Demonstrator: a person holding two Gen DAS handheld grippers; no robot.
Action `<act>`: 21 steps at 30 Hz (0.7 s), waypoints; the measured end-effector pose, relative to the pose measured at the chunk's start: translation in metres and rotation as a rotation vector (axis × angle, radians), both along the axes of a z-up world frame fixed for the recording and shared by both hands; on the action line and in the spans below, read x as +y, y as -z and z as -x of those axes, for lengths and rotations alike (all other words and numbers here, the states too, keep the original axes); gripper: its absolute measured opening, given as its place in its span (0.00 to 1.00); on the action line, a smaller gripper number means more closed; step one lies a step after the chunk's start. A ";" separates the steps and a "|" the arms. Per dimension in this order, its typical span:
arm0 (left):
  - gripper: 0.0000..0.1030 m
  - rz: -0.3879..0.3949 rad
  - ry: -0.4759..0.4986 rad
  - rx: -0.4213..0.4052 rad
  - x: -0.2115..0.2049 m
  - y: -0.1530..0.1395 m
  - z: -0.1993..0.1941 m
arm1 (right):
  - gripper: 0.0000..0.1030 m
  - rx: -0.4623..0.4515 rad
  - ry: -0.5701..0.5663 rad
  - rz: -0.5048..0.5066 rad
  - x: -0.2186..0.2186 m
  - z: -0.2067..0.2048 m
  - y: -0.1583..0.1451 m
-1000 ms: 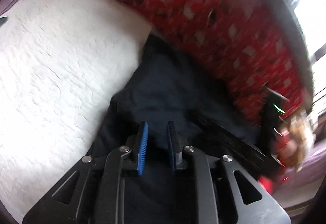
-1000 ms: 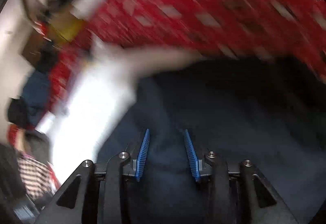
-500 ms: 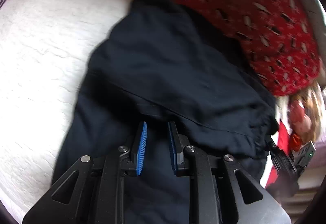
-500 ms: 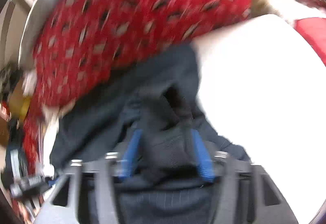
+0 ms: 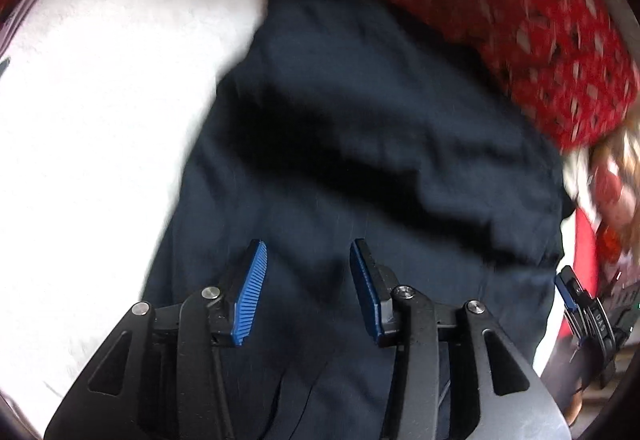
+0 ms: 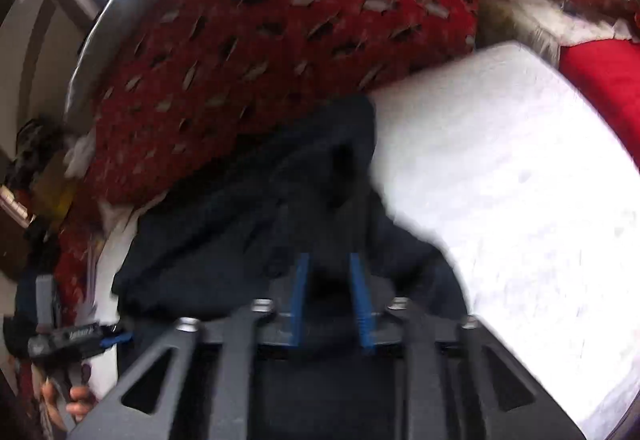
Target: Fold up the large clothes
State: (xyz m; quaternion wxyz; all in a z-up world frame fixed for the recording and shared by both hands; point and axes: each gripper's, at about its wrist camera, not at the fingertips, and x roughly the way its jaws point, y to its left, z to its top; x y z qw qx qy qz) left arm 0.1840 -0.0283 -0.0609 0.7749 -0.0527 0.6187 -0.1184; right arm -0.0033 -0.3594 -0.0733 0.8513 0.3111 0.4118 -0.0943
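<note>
Your left gripper point(image 5: 308, 260) has just opened, pads clear above the dark garment point(image 5: 360, 120). Your right gripper point(image 6: 328, 272) has opened too, cloth bunched between its pads. The garment lies on the white bedspread point(image 6: 520, 180), against the red patterned blanket point(image 6: 280, 40).

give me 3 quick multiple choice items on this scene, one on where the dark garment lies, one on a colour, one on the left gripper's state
1. Where does the dark garment lie?
A. on the white bed cover
B. in a basket
C. on a hanger

2. What colour is the patterned blanket behind it?
A. green
B. red
C. yellow

3. How do the left gripper fingers stand?
A. pinching a white towel
B. clamped on a hanger
C. apart over the garment

Answers:
1 A: the white bed cover shows beside and under the garment.
2 B: red with pale flecks.
3 C: a clear gap between the blue pads, which have just been opening.
</note>
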 end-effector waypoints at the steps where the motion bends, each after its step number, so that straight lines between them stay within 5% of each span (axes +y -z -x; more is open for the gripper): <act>1: 0.41 -0.016 0.016 0.007 -0.003 0.004 0.006 | 0.37 0.064 -0.008 -0.037 0.005 0.004 0.012; 2: 0.41 -0.055 0.047 -0.016 -0.006 0.005 0.018 | 0.37 0.138 -0.006 -0.076 0.009 0.009 0.026; 4: 0.43 -0.082 0.100 -0.011 -0.008 0.002 0.037 | 0.35 0.118 0.004 -0.112 0.016 0.032 0.028; 13: 0.43 -0.046 0.191 0.073 0.037 -0.002 0.104 | 0.41 0.194 0.054 -0.142 0.021 0.129 0.014; 21: 0.44 -0.036 0.120 0.107 0.114 0.004 0.132 | 0.67 0.214 0.158 -0.142 -0.010 0.215 0.015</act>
